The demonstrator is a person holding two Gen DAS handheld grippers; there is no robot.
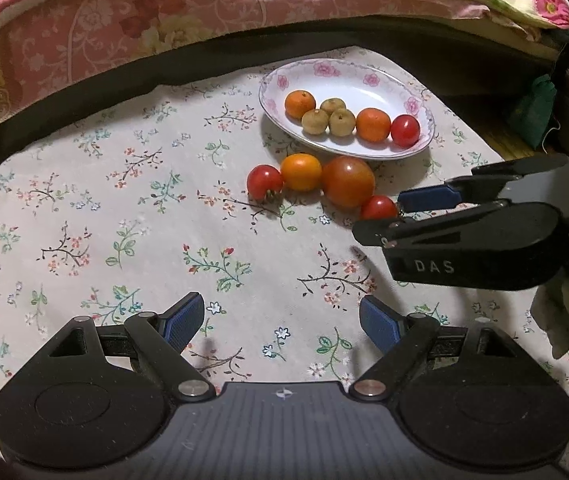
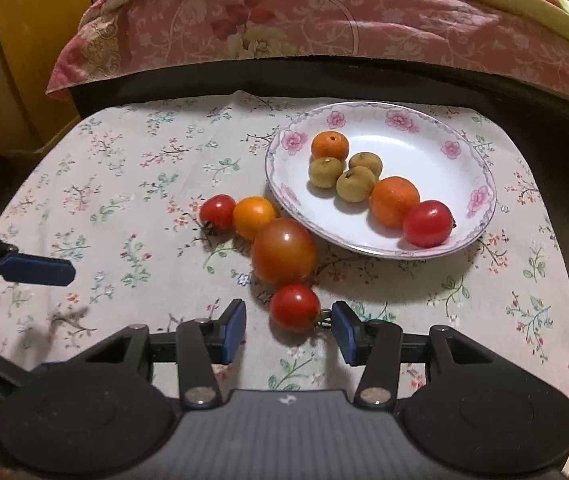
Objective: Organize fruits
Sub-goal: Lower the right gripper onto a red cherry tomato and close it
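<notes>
The right claw (image 2: 288, 326) has its two pads a little apart around a small red tomato (image 2: 295, 307), not squeezing it, and the left claw (image 1: 282, 322) is wide over the flowery cloth (image 1: 84, 208).

We are in a home bedroom. A floral quilt (image 2: 324, 20) spans the upper frame, above a flowered tablecloth (image 2: 124, 200).

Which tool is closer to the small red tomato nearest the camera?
Right. The right tool has the small red tomato just ahead between its open fingers; the left tool hovers over bare cloth well short of it.
</notes>
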